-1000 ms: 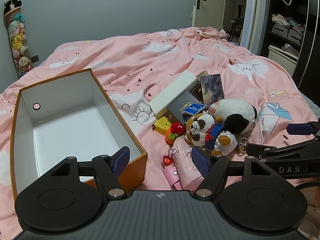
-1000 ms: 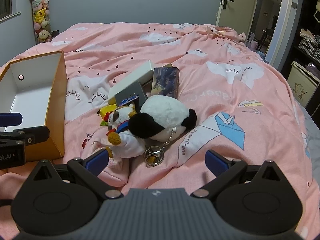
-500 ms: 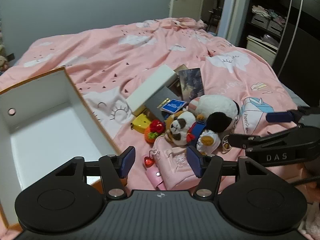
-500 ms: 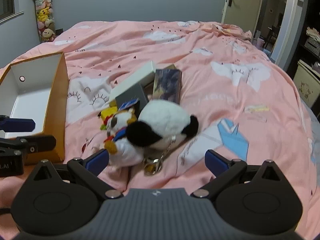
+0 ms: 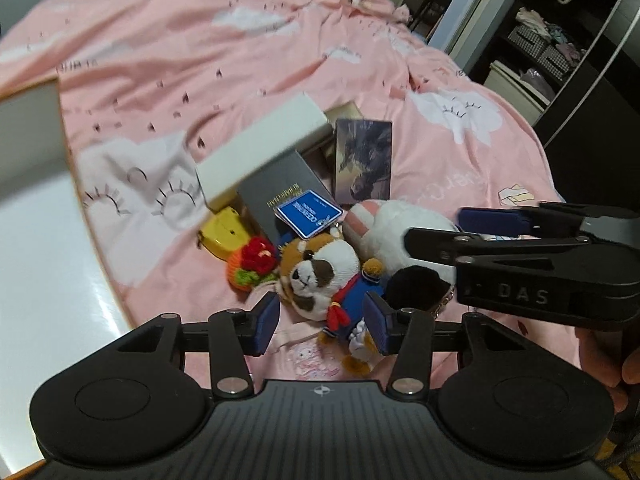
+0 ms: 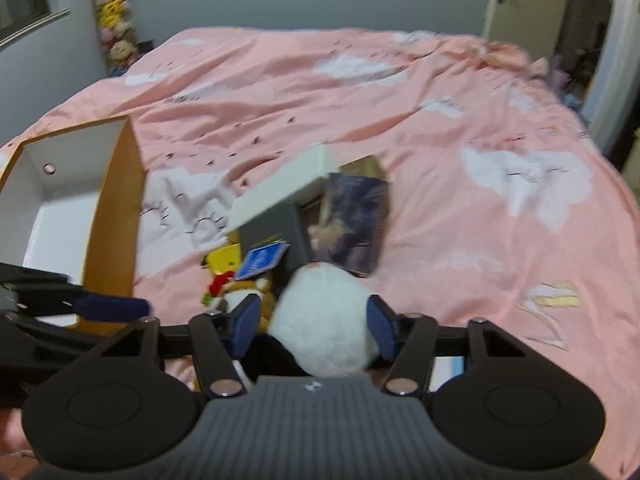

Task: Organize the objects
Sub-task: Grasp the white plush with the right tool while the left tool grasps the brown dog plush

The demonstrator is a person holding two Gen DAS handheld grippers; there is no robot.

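Both grippers are now much closer to the pile of toys on the pink bed (image 5: 280, 40) than they were a second ago, and both have just been closing their fingers. The left gripper (image 5: 322, 322) now has the little dog plush (image 5: 320, 276) in the blue sailor suit between its fingers. The fingers are about half way shut, one on each side of the toy, and it looks like they do not squeeze it yet. The right gripper (image 6: 313, 324) was wide open a moment ago. Now its fingers sit on each side of the white panda plush (image 6: 322, 316), right against its fur, but the picture is too blurry to tell if they press it. Both toys lie on the bed, with the panda at about 3 o'clock from the dog. Behind them, near 12 o'clock, are a grey box (image 5: 280, 196), a white box (image 5: 260, 144) and a dark picture book (image 5: 362, 160). A yellow toy (image 5: 224, 234) and a red and orange knitted toy (image 5: 252, 266) lie at 10 o'clock from the dog. The open orange storage box (image 6: 112, 236) waits at 9 o'clock, and it looks empty. I think both toys are about to be picked up and put in that box.
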